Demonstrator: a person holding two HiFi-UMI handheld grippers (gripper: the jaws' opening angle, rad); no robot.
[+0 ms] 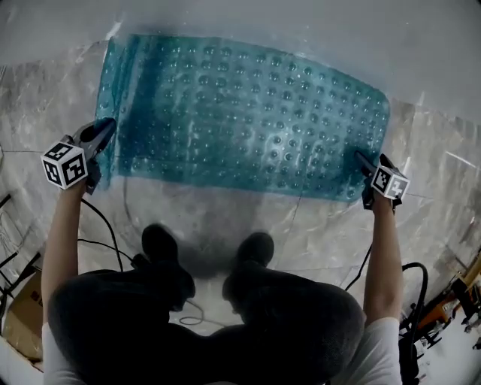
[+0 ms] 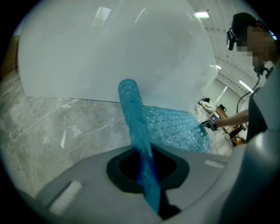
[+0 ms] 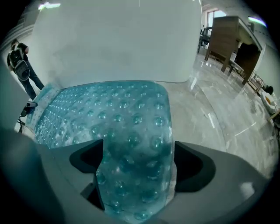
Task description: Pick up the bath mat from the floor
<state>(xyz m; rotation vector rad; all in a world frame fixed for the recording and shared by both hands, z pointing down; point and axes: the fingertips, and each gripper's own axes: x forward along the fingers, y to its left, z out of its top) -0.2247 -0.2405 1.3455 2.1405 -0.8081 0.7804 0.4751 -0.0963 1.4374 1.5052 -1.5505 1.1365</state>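
Observation:
A translucent teal bath mat (image 1: 248, 113) covered in round bumps hangs spread between both grippers, above the grey marbled floor (image 1: 45, 98). My left gripper (image 1: 105, 129) is at the mat's left edge. In the left gripper view that edge (image 2: 131, 109) runs edge-on through the jaws, and the left gripper (image 2: 146, 170) is shut on it. My right gripper (image 1: 362, 161) is at the mat's lower right corner. In the right gripper view the mat (image 3: 131, 131) lies face-on between the jaws of the right gripper (image 3: 138, 162), which stand wide apart and open.
The person's two dark shoes (image 1: 161, 248) (image 1: 255, 252) stand just below the mat. Black cables (image 1: 105, 241) trail on the floor at the left, beside a cardboard box (image 1: 19, 316). Orange-and-black equipment (image 1: 451, 301) sits at the lower right. A white wall (image 1: 301, 22) rises behind the mat.

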